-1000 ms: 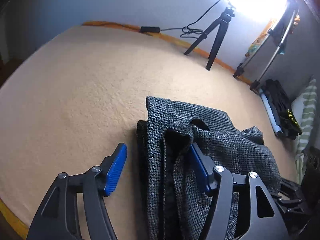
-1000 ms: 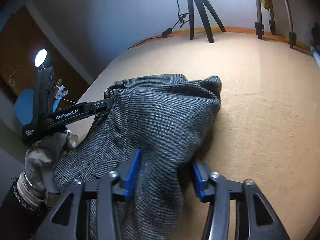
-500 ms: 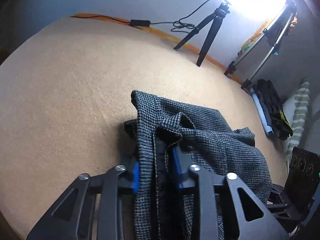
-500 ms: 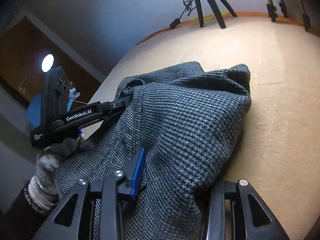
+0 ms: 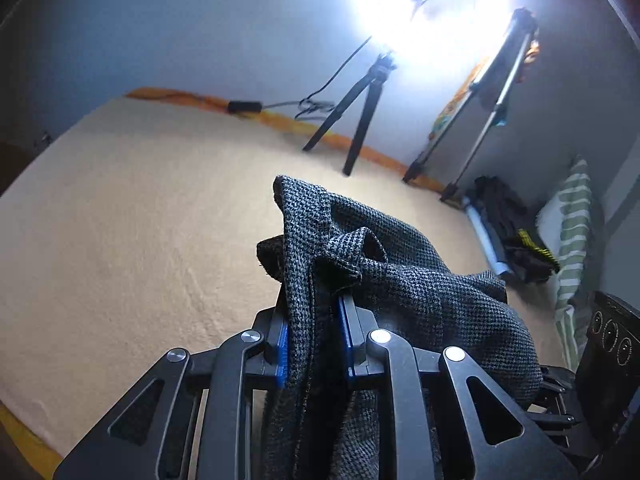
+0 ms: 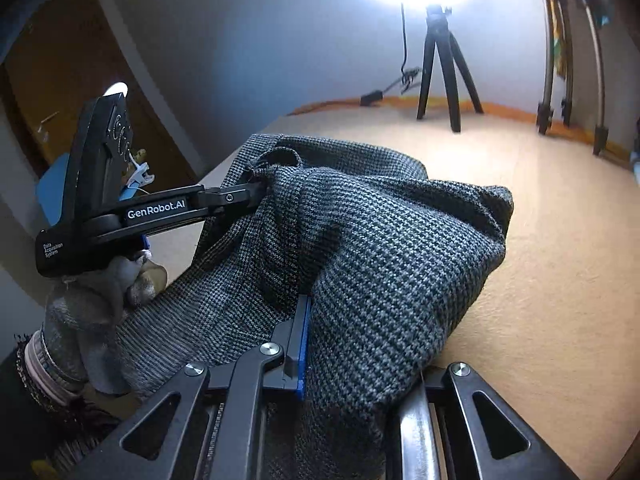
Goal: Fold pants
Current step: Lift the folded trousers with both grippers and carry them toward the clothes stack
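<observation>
On the tan surface [image 5: 120, 220], each gripper pinches the bunched pants [image 5: 400, 280].

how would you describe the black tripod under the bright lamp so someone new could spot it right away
Find the beige surface and follow it to its orange-trimmed far edge by the wall. There, under the glaring lamp, stands the black tripod with a cable trailing from it. Its short black splayed legs set it apart from the taller silver stand leaning to its right.
</observation>
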`<state>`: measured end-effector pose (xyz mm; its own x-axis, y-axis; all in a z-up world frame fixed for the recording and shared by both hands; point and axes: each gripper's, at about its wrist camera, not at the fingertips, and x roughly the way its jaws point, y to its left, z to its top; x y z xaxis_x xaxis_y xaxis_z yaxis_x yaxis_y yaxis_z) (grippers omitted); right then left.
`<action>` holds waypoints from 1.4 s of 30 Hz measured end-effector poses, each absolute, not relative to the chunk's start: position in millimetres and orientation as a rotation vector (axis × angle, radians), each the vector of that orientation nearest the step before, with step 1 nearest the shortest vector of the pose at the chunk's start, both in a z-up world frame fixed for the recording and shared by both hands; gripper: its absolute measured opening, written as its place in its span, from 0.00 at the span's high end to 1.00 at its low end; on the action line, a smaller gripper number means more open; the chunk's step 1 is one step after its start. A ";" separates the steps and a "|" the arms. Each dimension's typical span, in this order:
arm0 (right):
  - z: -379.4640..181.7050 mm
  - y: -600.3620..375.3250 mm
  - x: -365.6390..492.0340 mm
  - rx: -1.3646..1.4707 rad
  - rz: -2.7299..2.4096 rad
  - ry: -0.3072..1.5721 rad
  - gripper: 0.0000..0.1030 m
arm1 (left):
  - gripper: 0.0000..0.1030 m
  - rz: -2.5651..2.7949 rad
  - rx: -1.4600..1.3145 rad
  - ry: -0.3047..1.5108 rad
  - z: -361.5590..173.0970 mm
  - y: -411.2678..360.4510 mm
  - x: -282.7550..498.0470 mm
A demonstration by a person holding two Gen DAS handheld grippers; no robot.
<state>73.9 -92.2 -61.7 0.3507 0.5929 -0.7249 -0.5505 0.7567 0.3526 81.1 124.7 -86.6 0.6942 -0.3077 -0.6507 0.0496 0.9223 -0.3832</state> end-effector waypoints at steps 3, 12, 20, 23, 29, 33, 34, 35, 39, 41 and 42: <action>-47.7 -98.0 65.4 0.025 0.725 0.918 0.87 | 0.83 -0.226 -0.342 0.740 -71.9 118.2 70.1; -6.4 -139.9 36.3 0.015 0.644 0.800 0.87 | 0.84 -0.322 -0.293 0.638 -31.0 78.7 51.9; 29.7 -190.6 12.1 0.023 0.535 0.686 0.88 | 0.84 -0.458 -0.256 0.556 5.9 22.1 59.8; 41.4 -212.8 14.5 0.042 0.489 0.662 0.88 | 0.84 -0.504 -0.280 0.535 11.6 -4.0 69.0; 61.6 -269.3 24.6 0.086 0.391 0.624 0.88 | 0.84 -0.599 -0.257 0.503 28.8 -65.6 91.5; 77.3 -304.3 32.1 0.084 0.339 0.598 0.88 | 0.84 -0.652 -0.245 0.471 45.2 -102.1 108.7; 82.7 -313.4 31.8 0.076 0.328 0.587 0.88 | 0.84 -0.664 -0.241 0.458 50.4 -112.4 113.8; 88.7 -321.5 34.1 0.065 0.313 0.572 0.88 | 0.84 -0.672 -0.237 0.450 53.8 -119.9 116.7; 105.6 -353.5 52.3 0.045 0.267 0.539 0.88 | 0.84 -0.703 -0.211 0.433 67.6 -159.0 141.2; 109.5 -374.9 69.9 0.035 0.249 0.536 0.88 | 0.84 -0.711 -0.197 0.430 70.9 -177.5 155.5; 112.2 -385.0 75.7 0.032 0.242 0.538 0.88 | 0.84 -0.716 -0.194 0.431 71.3 -187.9 164.5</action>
<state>75.7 -385.0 112.2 0.8309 0.2367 -0.5036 -0.2197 0.9710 0.0939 164.5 -187.9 71.3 0.6716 -0.6708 -0.3146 0.5920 0.7412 -0.3165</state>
